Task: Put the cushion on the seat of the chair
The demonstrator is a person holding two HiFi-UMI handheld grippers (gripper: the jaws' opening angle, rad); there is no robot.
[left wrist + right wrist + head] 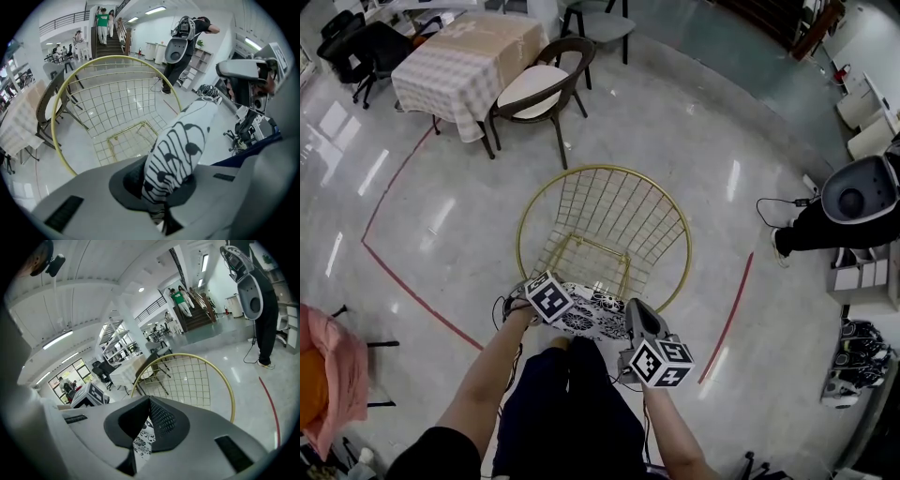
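Where the polished grey floor fills the hall, items are entered by size, largest first; red line marked on that floor, running at the left of the wire chair and again at its right.

Table under a checked cloth, far left; brown chair with a cream seat pad, just right of the table, well apart from the work.

Gold wire chair, centre of scene; round hoop filled with a grid of thin rods, square seat frame on its near side.

Person in black carrying a grey shell-like device, far right; pink cloth at the near left edge.

Cushion, white with black floral and striped print; held off the floor at the near rim of the wire chair's hoop, stretched between the two claws, not yet set on the seat.

Left gripper, at the cushion's left end, pointing steeply down; jaws clamped tight on a fold of the cushion, which bulges up out of them in the left gripper view.

Right gripper, at the cushion's right end, near of the hoop; jaws brought together on the cushion's edge, printed fabric showing between the pads in the right gripper view.
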